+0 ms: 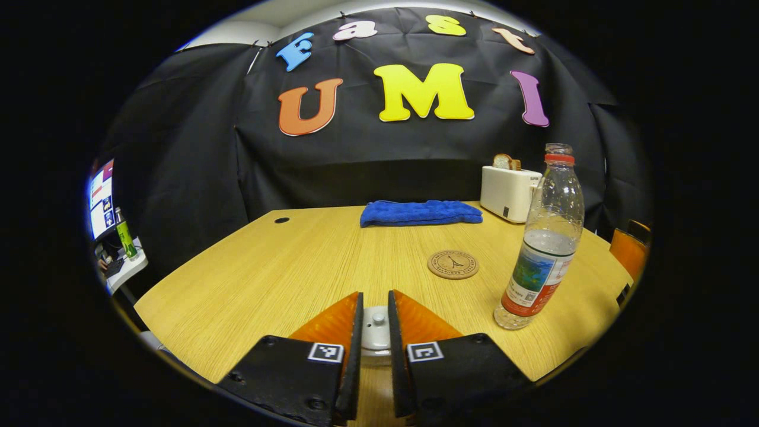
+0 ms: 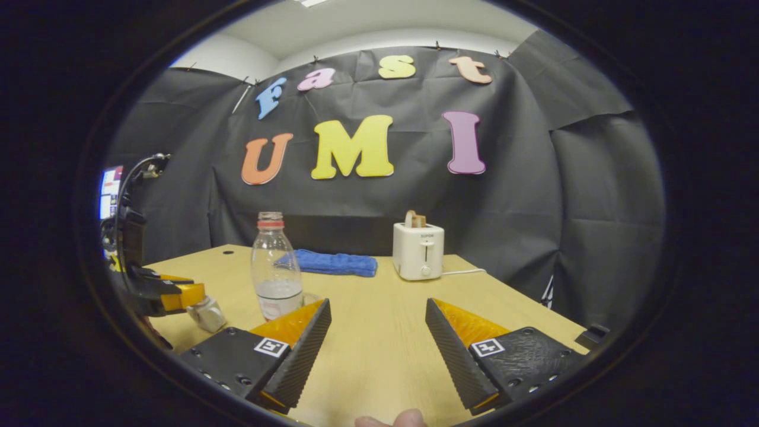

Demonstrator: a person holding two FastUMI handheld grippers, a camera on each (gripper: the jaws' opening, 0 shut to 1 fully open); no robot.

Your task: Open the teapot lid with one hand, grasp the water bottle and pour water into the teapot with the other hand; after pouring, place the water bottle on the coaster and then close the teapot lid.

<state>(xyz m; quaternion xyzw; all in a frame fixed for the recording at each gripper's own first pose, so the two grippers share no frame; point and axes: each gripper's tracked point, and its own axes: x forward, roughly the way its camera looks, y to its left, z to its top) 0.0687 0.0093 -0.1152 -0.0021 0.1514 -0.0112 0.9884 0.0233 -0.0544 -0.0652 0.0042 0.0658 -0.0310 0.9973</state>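
Closed narrowly around the knob of a white ceramic teapot lid (image 1: 375, 328), the left hand-held gripper (image 1: 375, 332) sits at the bottom of the left gripper view, where we can make out little of the teapot itself because the fingers hide its body. Whether both fingers actually press on the knob, we cannot tell; they stand just beside it on either side. On the pale wood-grain tabletop (image 1: 284, 273) ahead, a clear plastic water bottle with a red neck ring and no cap (image 1: 542, 249) stands upright, partly filled, to the right of a round cork coaster with a tower emblem (image 1: 453, 264), the two near each other but apart. Farther back lie a folded blue towel (image 1: 421, 213) and a white two-slot toaster holding a slice of bread (image 1: 509, 191).

From the right gripper view we see the right hand-held gripper (image 2: 378, 341) released, its fingers spread wide over bare tabletop and holding nothing. At the left edge the left hand-held gripper (image 2: 187, 295) hangs over the small white teapot (image 2: 207, 314), which is partly cut off by the dark rim. The bottle (image 2: 275, 276) stands just beyond, overlapping the towel (image 2: 338, 263), with the toaster (image 2: 418, 249) to its right. A fingertip (image 2: 394, 420) of the person intrudes at the bottom edge.
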